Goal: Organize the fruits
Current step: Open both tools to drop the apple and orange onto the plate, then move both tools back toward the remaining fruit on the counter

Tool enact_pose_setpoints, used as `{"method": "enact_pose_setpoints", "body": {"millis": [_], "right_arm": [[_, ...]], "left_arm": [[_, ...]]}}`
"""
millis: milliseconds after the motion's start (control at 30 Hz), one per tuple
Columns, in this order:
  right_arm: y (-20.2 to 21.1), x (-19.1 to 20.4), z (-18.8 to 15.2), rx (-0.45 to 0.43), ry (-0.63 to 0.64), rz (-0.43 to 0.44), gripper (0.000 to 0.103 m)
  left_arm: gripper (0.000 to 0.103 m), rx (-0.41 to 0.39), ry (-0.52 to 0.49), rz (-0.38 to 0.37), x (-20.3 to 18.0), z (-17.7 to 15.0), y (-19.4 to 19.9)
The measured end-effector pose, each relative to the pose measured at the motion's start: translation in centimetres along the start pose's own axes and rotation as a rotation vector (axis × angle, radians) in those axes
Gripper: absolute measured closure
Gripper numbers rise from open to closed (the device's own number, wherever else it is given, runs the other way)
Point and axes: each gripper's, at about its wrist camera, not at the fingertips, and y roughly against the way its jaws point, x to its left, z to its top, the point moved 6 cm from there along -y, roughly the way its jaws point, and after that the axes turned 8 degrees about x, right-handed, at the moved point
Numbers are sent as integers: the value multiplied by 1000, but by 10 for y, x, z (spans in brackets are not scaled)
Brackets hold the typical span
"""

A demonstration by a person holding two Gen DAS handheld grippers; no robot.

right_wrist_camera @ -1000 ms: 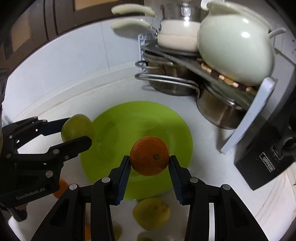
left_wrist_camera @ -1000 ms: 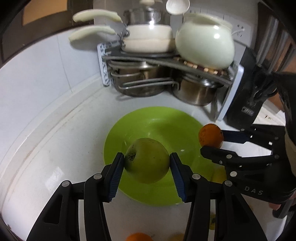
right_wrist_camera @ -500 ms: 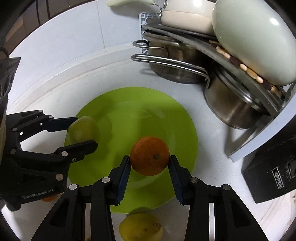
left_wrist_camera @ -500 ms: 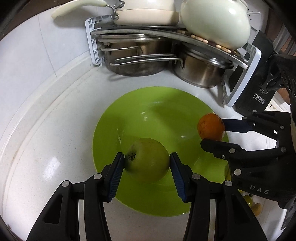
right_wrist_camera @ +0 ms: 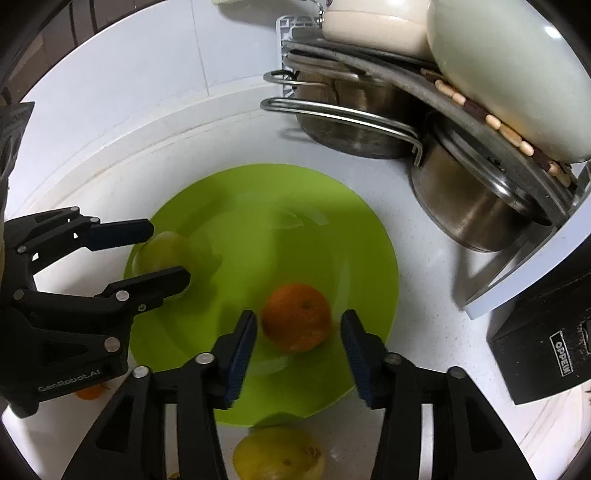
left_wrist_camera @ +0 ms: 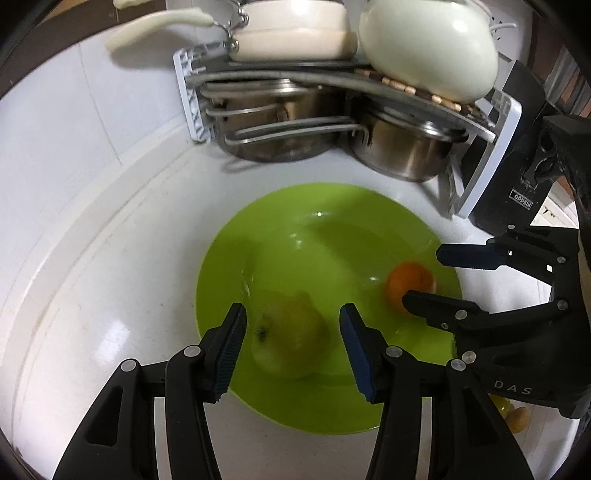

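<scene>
left gripper [left_wrist_camera: 291,345]: jaws parted wider than half a second ago, pads clear of the green apple [left_wrist_camera: 290,338] on both sides; grip released. in the right wrist view its black body reads "genrobot.ai".

right gripper [right_wrist_camera: 298,349]: jaws likewise spread since the earlier frame, a gap showing on either side of the orange [right_wrist_camera: 296,317]; nothing held. the left wrist view shows "das" on its housing.

changes from half a second ago: both fruits were clamped above the dish; both now lie blurred inside it, free of the fingers.

items, largest first:
- white countertop [left_wrist_camera: 110,288], with a white tiled wall behind.
- green bowl [right_wrist_camera: 258,206], on the countertop, below both grippers.
- pot rack [left_wrist_camera: 192,96], behind the bowl; grey shelf with white end panels.
- cream teapot [left_wrist_camera: 428,48], on the rack's top shelf, right end.
- cream pan [left_wrist_camera: 291,33], top shelf, left of the teapot.
- two steel pots [left_wrist_camera: 402,147], under the shelf, side by side.
- black box [right_wrist_camera: 546,332], right of the rack; label reads "oppein".
- green apple, in the bowl's left part, between the left gripper's fingers, untouched.
- orange, in the bowl's right part, between the right gripper's fingers.
- yellow fruit [right_wrist_camera: 279,456], on the countertop just outside the bowl's near rim.
- second orange fruit [right_wrist_camera: 88,393], on the countertop, mostly hidden behind the left gripper.
</scene>
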Motion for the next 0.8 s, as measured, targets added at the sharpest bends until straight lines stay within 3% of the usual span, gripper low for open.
{"method": "enact_pose_setpoints", "body": {"millis": [300,633,800], "right_arm": [[29,-1,-8,-64,-25,-3,52],[87,-2,-28,-198,-55,-30,52],[120,-4,-46,-272,-64,-76,42]], "left_arm": [[38,-91,33,28,1,-7,40],[25,-226,56,80,-12,-22,104],[23,-271,56,103,-21,-36,131]]}}
